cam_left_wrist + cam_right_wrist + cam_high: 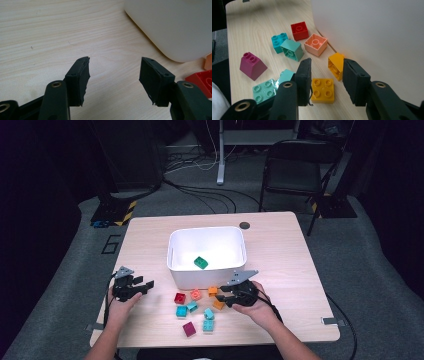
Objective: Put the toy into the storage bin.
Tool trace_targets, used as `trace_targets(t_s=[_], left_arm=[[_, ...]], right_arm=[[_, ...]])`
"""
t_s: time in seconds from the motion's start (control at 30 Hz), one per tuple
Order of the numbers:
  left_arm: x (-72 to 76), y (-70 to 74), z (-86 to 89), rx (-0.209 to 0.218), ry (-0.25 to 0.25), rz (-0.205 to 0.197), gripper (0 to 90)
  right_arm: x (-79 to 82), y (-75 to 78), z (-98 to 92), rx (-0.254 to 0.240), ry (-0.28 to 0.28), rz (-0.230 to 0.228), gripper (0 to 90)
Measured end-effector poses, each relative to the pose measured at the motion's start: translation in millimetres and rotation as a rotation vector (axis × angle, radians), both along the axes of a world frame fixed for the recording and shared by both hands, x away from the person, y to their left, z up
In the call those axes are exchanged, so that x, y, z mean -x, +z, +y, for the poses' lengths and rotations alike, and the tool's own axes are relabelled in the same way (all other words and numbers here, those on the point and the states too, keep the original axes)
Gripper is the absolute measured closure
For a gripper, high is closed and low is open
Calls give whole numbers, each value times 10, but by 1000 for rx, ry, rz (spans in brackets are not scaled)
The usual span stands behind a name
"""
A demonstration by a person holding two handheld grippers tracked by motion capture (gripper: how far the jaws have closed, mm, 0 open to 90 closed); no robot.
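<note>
1. Up close, our right gripper view shows our right gripper (pixel 325 83) low over a yellow four-stud brick (pixel 322 90), which lies on the table between the parted jaws; we cannot tell whether a pad touches it.
2. Just beyond it a second, orange-yellow brick (pixel 335 65) stands tipped on its side, close to the wall of the white bin (pixel 372 37).
3. Farther left in that view we see a peach brick (pixel 315 44), a red brick (pixel 299 30), a blue-teal brick (pixel 278 41), a mint brick (pixel 292 50) lying studs down, a magenta sloped brick (pixel 252 65) and a mint four-stud brick (pixel 264 91).
4. From the high view we get what the close views hide: a green brick (pixel 201 262) lies inside the white bin (pixel 175 270), and the right gripper (pixel 224 296) sits near the bin's near right corner.
5. On the left, our left gripper (pixel 145 287) rests near the table's (pixel 280 250) left edge, well apart from the bricks.
6. Its own view shows the left gripper (pixel 114 75) with jaws apart over bare wood, nothing between them.
</note>
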State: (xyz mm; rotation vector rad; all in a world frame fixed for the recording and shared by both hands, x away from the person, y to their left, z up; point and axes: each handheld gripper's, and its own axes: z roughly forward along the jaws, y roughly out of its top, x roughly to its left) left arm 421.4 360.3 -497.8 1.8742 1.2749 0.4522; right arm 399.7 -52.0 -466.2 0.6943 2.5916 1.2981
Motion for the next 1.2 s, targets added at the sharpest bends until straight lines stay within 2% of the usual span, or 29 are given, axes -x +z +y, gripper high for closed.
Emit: trace_targets(t_s=[0.53, 0.93, 1.2], left_arm=[[-1, -1, 5, 1, 2, 1, 409], [-1, 1, 11, 1, 2, 0, 409], [0, 1, 13, 3, 4, -1, 409]], right_arm=[[5, -312, 62, 40, -6, 21, 581], [-9, -410, 102, 70, -8, 44, 557], [-17, -468, 106, 95, -2, 49, 573]])
